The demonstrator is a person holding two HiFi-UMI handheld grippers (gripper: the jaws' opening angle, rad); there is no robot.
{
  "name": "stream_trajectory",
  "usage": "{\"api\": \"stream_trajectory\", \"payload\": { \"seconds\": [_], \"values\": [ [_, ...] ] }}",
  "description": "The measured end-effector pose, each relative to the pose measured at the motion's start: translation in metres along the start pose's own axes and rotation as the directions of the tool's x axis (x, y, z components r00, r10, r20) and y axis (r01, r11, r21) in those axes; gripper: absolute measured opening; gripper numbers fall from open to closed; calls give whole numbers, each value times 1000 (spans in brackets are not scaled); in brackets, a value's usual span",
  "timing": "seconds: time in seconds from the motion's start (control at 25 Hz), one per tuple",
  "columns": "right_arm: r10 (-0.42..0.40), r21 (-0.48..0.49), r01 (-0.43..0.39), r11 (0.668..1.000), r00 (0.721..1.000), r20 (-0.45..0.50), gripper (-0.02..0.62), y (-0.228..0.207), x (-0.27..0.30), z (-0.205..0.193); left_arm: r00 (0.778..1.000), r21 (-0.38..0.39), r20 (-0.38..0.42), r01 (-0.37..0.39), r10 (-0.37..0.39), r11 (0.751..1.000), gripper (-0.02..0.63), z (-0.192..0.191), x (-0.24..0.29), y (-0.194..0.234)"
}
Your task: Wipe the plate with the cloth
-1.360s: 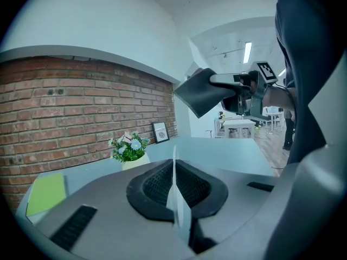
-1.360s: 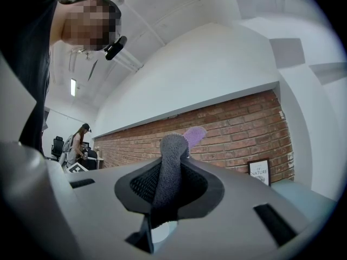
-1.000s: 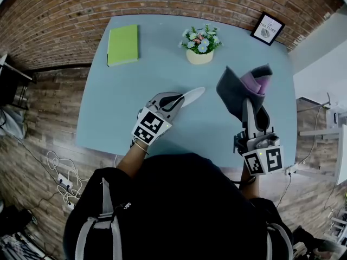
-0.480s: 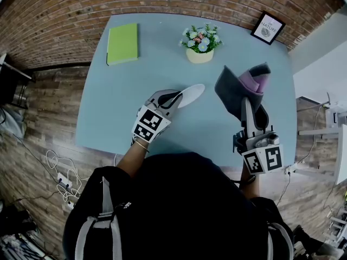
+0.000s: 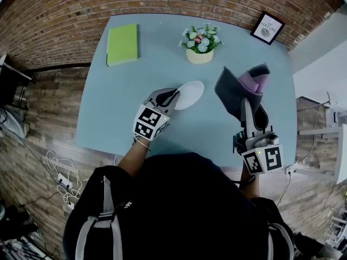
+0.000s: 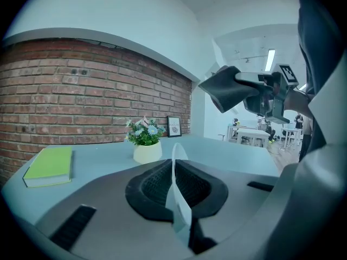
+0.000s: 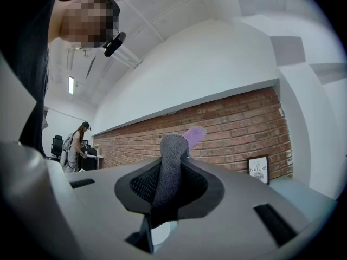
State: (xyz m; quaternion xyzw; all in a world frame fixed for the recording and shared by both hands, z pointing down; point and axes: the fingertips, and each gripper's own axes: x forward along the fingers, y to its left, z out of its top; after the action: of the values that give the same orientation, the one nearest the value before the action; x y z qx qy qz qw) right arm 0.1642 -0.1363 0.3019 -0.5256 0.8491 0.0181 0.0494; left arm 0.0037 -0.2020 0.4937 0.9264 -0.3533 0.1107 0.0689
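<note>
Left gripper (image 5: 171, 96) clamping plate (image 5: 191, 93) (right gripper (image 5: 246, 104): cloth (image 5: 238, 85))

a green book (image 5: 123, 44) lies near the table's (image 5: 108, 112) far left corner, a flower pot (image 5: 200, 46) stands by the far edge, and a framed picture (image 5: 268, 28) sits at the far right corner.

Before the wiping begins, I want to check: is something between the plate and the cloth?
Nothing. In the head view, only bare table shows between the plate and the cloth.
</note>
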Motion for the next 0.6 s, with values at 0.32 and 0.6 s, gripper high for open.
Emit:
{"api": "stream_trajectory", "payload": {
  "seconds": [0.32,0.6],
  "values": [
    [-2,-2,2,1000,1000,-3,60,1,1,-1,999,-35,-24,-34,33,999,21,-12,2,5],
    [-6,1,6,1000,1000,-9,60,1,0,-3,998,-56,-42,-39,36,998,26,-21,4,4]
  ]
}}
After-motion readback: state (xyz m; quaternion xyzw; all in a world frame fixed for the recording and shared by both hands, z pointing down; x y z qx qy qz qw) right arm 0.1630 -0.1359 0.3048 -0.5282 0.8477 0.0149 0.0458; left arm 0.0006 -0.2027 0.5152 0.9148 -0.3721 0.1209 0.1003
